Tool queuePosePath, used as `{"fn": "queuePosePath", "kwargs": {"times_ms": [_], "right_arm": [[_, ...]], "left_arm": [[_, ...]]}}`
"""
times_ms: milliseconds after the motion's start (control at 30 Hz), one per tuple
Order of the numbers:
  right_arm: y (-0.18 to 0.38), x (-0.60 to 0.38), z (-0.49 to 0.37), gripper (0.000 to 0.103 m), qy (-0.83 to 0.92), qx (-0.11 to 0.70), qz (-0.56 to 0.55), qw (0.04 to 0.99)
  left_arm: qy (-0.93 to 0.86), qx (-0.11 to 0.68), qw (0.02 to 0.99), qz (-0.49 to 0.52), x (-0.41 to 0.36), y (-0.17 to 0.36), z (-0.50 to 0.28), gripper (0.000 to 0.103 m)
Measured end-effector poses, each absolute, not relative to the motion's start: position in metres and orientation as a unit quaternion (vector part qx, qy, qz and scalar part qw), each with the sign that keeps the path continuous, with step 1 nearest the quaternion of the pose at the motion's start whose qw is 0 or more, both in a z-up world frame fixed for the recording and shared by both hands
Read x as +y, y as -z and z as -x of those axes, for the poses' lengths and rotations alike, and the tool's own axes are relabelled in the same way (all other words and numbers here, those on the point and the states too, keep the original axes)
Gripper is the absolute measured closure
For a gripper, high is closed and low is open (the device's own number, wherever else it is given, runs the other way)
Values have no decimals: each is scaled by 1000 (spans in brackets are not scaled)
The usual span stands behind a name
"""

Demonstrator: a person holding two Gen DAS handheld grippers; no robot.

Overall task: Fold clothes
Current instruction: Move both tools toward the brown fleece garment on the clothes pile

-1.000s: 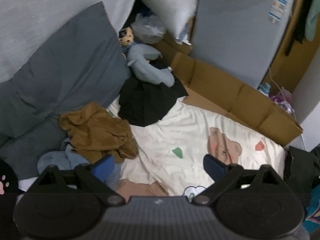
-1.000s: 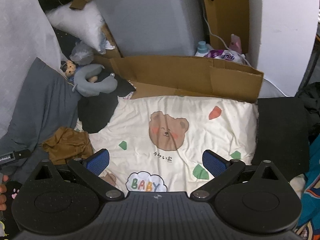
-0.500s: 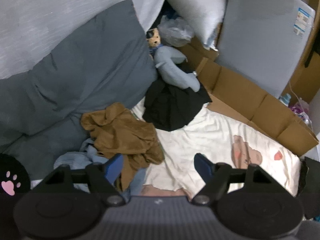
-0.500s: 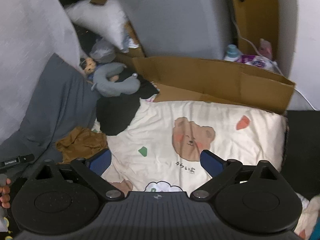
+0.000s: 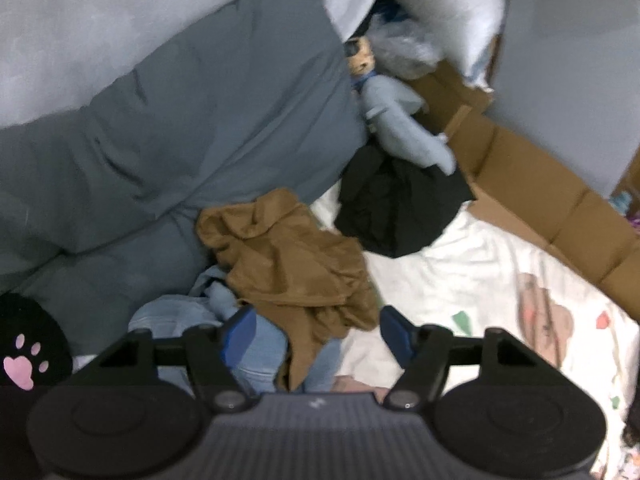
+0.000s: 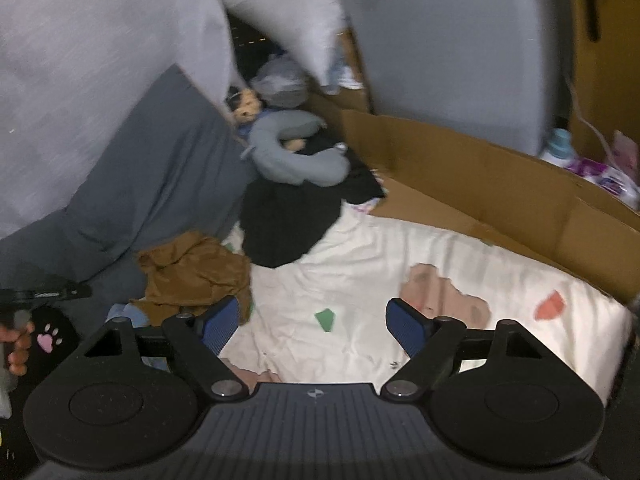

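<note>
In the left wrist view, the left gripper (image 5: 316, 330) filled the bottom of the frame with its jaws spread wide and nothing between them. Just above it, at centre, a crumpled brown garment (image 5: 292, 260) lay in a heap, partly over a light blue denim piece (image 5: 180, 316) at lower left. A black garment (image 5: 400, 204) sat above and to the right, with a grey plush toy (image 5: 404, 128) touching its upper edge. A grey pillow (image 5: 180, 120) took up the upper left, and a cream bear-print blanket (image 5: 480, 280) spread over the lower right, bordered by cardboard (image 5: 540, 184).

In the right wrist view, the right gripper (image 6: 314, 326) sat at the bottom, jaws likewise spread and empty, above the bear-print blanket (image 6: 380, 264). The brown garment (image 6: 192, 272) lay at left centre, just beside the gripper's left fingertip (image 6: 222, 324). The black garment (image 6: 288, 220) lay above it, under the plush toy (image 6: 296, 152). A hand (image 6: 16, 344) showed at the left edge. Cardboard (image 6: 480, 176) ran across the right.
</note>
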State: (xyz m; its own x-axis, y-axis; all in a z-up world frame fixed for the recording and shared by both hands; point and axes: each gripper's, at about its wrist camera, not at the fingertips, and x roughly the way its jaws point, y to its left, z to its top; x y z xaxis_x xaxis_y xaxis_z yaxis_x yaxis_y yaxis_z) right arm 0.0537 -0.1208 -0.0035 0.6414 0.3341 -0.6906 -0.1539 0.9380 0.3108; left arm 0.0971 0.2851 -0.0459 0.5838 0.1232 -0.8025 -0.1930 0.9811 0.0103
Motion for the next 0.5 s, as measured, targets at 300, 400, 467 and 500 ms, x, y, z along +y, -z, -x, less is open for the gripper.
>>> {"fn": "queuePosePath", "kwargs": {"times_ms": [300,400,467,500], "right_arm": [[40,-83,-89,19,-196,403,-90,889],[57,-71,-96,19,-212,404,-76,887],[69,-62,-101,19,-222,410,-59,883],[75,-58,-103,19,-226,413,-52,881]], "left_arm": [[-111,446,887,42,317,100,-123,31],[-114,442,889,46,326,115,-132,31],[-116,439,890,48,333,126,-138,32],[-117,438,890,50,336,131,-141,33]]}}
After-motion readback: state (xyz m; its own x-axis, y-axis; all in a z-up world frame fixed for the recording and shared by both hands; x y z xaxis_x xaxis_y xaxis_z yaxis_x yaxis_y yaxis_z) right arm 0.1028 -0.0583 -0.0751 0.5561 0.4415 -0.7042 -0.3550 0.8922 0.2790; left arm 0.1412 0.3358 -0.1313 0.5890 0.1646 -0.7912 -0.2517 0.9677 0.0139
